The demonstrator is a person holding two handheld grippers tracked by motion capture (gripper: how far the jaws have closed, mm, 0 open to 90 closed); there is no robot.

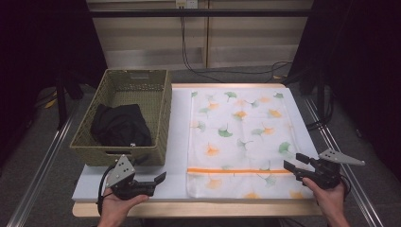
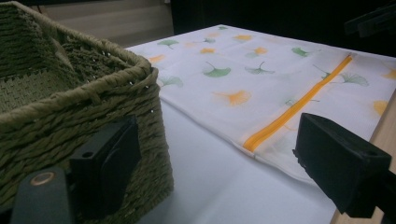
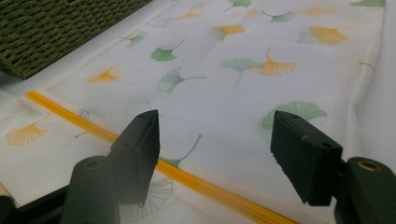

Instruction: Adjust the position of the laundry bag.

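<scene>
A white cloth bag printed with green and orange ginkgo leaves (image 1: 239, 137) lies flat on the white mat, an orange zipper stripe (image 1: 239, 170) running across its near end. A woven olive basket (image 1: 142, 80) stands to its left with a black garment (image 1: 120, 125) inside. My left gripper (image 1: 161, 178) rests open at the mat's near left, in front of the basket's corner (image 2: 116, 107). My right gripper (image 1: 293, 163) hovers open over the bag's near right corner, its jaws astride the orange zipper stripe (image 3: 196, 179) with nothing between them.
The white mat (image 1: 177, 142) covers a wooden table whose front edge (image 1: 198, 209) shows below it. Metal rails (image 1: 45, 161) run along both sides. Cables (image 1: 227, 71) trail on the floor behind the table. Dark curtains flank the scene.
</scene>
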